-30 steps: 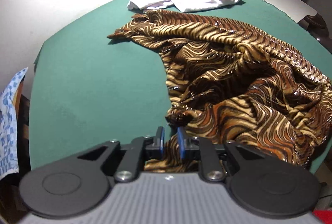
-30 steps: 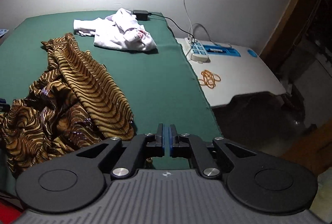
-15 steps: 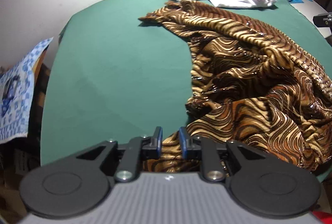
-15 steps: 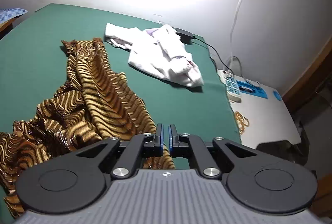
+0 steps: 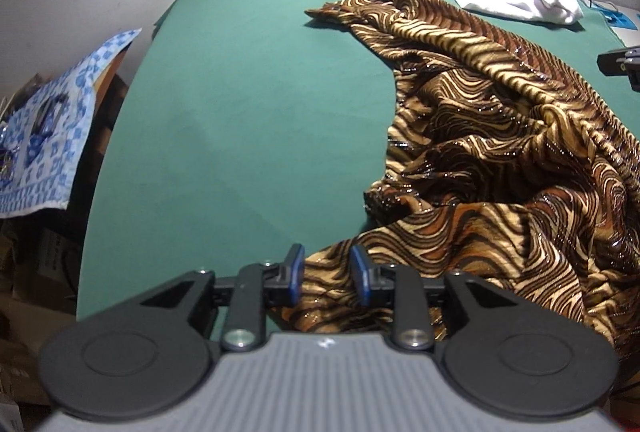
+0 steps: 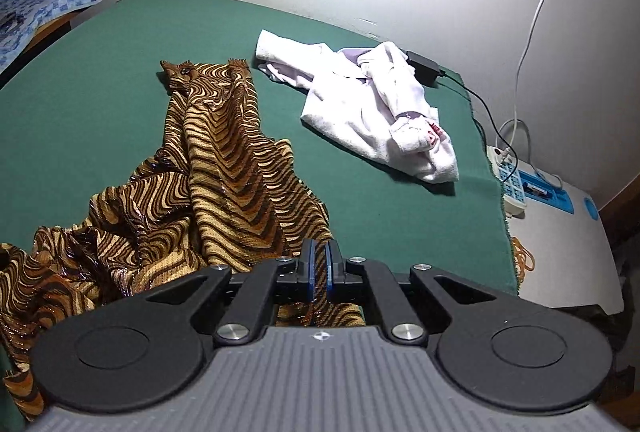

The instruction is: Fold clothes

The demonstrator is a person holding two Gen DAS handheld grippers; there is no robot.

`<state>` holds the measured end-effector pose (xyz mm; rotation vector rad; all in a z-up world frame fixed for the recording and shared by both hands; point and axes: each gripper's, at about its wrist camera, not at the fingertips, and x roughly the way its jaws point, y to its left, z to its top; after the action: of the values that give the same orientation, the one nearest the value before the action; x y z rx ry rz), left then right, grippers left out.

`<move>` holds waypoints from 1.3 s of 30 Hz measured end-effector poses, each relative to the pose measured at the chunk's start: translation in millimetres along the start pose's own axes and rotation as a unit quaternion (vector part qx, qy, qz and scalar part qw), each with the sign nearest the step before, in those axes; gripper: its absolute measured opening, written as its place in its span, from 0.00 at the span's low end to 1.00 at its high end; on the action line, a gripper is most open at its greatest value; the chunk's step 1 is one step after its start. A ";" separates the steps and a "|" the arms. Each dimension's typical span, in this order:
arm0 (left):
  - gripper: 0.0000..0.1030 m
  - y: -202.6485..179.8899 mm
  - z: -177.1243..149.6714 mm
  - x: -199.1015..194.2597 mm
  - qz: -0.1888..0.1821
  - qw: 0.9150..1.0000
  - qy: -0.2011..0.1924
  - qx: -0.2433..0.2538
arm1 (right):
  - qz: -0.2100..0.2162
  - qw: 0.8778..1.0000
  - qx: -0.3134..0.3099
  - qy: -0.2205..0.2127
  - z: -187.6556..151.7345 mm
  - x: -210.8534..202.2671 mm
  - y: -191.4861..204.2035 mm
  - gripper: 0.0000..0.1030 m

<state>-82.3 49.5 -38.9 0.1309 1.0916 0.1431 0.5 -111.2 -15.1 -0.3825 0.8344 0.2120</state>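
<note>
A crumpled brown and gold striped garment (image 5: 500,152) lies on the green table (image 5: 240,112), stretching from the near edge towards the back. My left gripper (image 5: 327,274) is open at the garment's near left corner, and cloth shows in the gap between its blue fingers. In the right wrist view the same garment (image 6: 224,168) fills the near left. My right gripper (image 6: 318,264) is shut on a fold of its near right edge, with a strip of striped cloth pinched between the pads. A white garment (image 6: 368,108) lies bunched at the back.
A blue patterned cloth (image 5: 44,124) hangs off furniture left of the table. To the right stands a white side table (image 6: 560,252) with a power strip (image 6: 512,180) and rubber bands (image 6: 524,260). A black adapter (image 6: 422,66) and its cable lie at the table's back edge.
The right gripper swung left from the table's right edge and closed on the striped garment's edge. The left gripper shifted left along the near edge and its fingers spread wider.
</note>
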 end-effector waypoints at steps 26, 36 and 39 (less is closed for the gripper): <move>0.07 -56.5 -59.6 -16.8 -0.090 0.994 0.033 0.045 | 0.201 0.978 0.052 -0.022 -6.3 51.5 -24.6 0.01; 0.00 -9.0 -26.1 -9.8 -0.064 0.997 0.000 -0.034 | 0.110 0.980 0.163 -0.034 -76.9 -12.5 -150.3 0.00; 0.03 1.7 -24.1 -7.3 -0.077 0.997 0.007 -0.032 | 0.073 0.988 0.133 -0.006 -95.6 -14.4 -153.4 0.01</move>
<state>-107.1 50.7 -43.2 -0.0114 1.1050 0.0408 -23.2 -290.8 -24.7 -0.0694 0.8670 0.2346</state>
